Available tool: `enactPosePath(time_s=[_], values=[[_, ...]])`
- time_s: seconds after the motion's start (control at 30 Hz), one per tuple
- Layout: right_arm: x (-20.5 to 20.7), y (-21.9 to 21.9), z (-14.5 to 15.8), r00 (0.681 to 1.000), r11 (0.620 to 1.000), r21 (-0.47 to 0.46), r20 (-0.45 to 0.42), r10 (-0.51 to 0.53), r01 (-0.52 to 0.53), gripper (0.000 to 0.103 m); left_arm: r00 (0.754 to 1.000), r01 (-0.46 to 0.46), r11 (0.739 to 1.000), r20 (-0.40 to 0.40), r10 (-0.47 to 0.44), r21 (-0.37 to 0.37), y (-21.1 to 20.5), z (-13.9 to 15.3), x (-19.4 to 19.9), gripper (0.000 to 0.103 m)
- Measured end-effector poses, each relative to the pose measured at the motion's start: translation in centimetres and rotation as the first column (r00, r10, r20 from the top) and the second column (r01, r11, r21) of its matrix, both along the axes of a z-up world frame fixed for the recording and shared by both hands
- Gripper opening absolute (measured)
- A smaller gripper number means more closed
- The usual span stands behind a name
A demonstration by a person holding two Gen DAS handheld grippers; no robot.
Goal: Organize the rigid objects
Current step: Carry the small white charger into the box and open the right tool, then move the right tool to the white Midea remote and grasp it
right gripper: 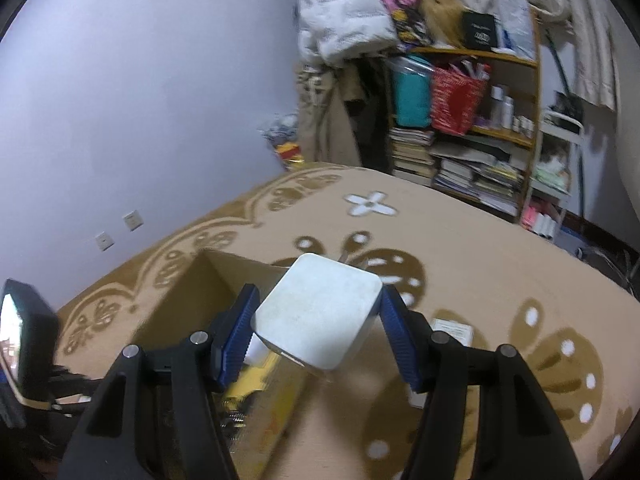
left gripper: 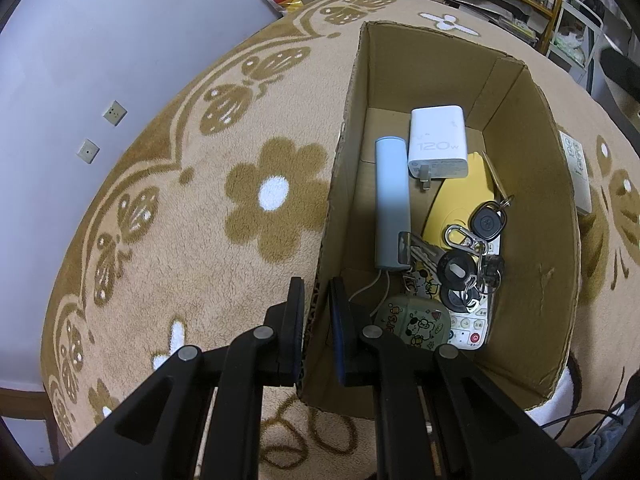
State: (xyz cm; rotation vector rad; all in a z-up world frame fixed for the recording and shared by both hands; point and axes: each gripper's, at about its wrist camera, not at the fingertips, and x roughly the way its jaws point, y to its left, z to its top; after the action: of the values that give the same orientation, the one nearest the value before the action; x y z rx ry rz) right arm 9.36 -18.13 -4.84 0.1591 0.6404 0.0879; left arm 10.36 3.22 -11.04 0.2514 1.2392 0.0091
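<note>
A cardboard box (left gripper: pixel 532 240) stands on the flower-patterned blanket. Inside it lie a white 120W charger (left gripper: pixel 438 144), a pale blue cylinder (left gripper: pixel 392 208), a yellow disc (left gripper: pixel 452 208), a bunch of keys with black fobs (left gripper: pixel 472 248), a cartoon-printed case (left gripper: pixel 412 322) and a white remote (left gripper: pixel 472 324). My left gripper (left gripper: pixel 316 304) is shut on the box's left wall, one finger outside and one inside. In the right wrist view my right gripper (right gripper: pixel 318 320) is shut on a white square block (right gripper: pixel 320 312), held in the air just right of the box (right gripper: pixel 188 300).
A white card (left gripper: pixel 576 168) lies on the blanket (left gripper: pixel 160 280) right of the box. Cluttered shelves (right gripper: pixel 472 140) with books, a red basket and bottles stand beyond the blanket's far edge. A pale wall (right gripper: pixel 140 100) with two sockets rises at the left.
</note>
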Motion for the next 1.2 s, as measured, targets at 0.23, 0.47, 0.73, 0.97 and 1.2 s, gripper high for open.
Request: enactPosePath(time_s=[0.23, 0.47, 0.73, 0.97, 1.2], values=[[0.4, 4.7, -1.0, 0.989, 0.989, 0.012, -0.009, 0.147, -0.147, 0.066, 1.0, 0.001, 1.0, 0.002, -0.001, 0.003, 0.1, 0.1, 0.0, 0.011], [0.6, 6.7, -2.7, 0.979, 0.98, 0.003, -0.051, 0.199, -0.199, 0.066, 1.0, 0.0, 1.0, 0.002, 0.0, 0.001, 0.0, 0.1, 0.0, 0.011], [1.1, 7.3, -3.9, 0.978, 0.981, -0.041, -0.086, 0.188, -0.192, 0.066, 1.0, -0.007, 1.0, -0.004, 0.007, -0.014, 0.2, 0.0, 0.1, 0.012], [0.7, 7.0, -3.3, 0.982, 0.983, -0.029, -0.059, 0.181, -0.183, 0.066, 1.0, -0.002, 1.0, -0.008, 0.002, -0.014, 0.4, -0.1, 0.2, 0.011], [0.6, 5.7, -2.0, 0.993, 0.992, -0.042, -0.009, 0.122, -0.122, 0.089, 1.0, -0.011, 1.0, -0.008, 0.011, -0.019, 0.6, -0.2, 0.2, 0.011]])
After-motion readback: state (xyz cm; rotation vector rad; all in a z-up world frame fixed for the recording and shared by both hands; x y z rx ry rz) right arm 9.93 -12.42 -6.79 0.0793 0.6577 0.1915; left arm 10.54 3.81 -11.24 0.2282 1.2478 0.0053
